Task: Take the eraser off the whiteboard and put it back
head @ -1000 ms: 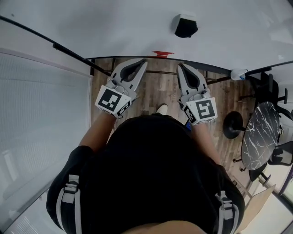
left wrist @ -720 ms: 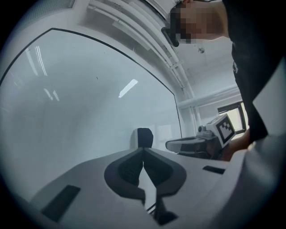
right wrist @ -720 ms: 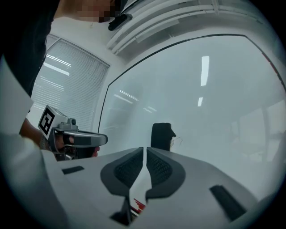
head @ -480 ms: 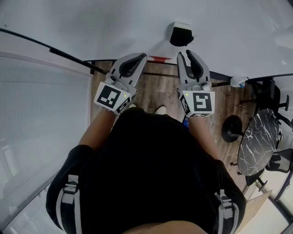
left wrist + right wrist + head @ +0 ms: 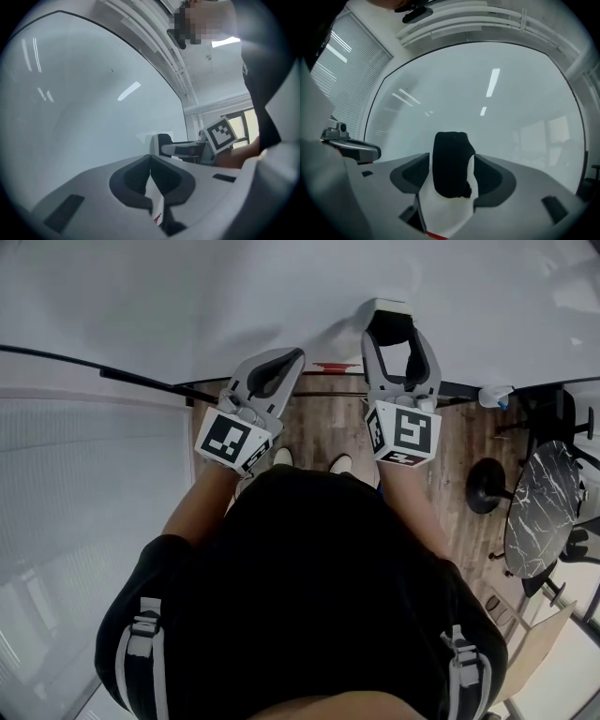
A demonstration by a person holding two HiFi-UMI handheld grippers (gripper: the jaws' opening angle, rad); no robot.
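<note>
The eraser (image 5: 389, 324), black felt on a white body, sticks to the whiteboard (image 5: 187, 296). My right gripper (image 5: 396, 336) reaches level at the board with its jaws opening, one on each side of the eraser. In the right gripper view the eraser (image 5: 450, 161) stands between the fingers of the right gripper (image 5: 453, 164); a thin gap shows on its right side. My left gripper (image 5: 292, 356) hovers left of it near the board's lower edge, shut and empty; its jaws meet at the tip of the left gripper (image 5: 150, 157) in its own view.
A red object (image 5: 335, 365) lies on the ledge under the board. A white and blue bottle (image 5: 494, 395) sits further right on that ledge. A dark marble round table (image 5: 544, 512) and a stool base (image 5: 487, 488) stand on the wooden floor at right. Blinds (image 5: 84, 484) cover the left.
My right gripper has moved up to the board, turned straighter, and gone from shut to open around the eraser. The left gripper shifted slightly toward the board, still shut.
</note>
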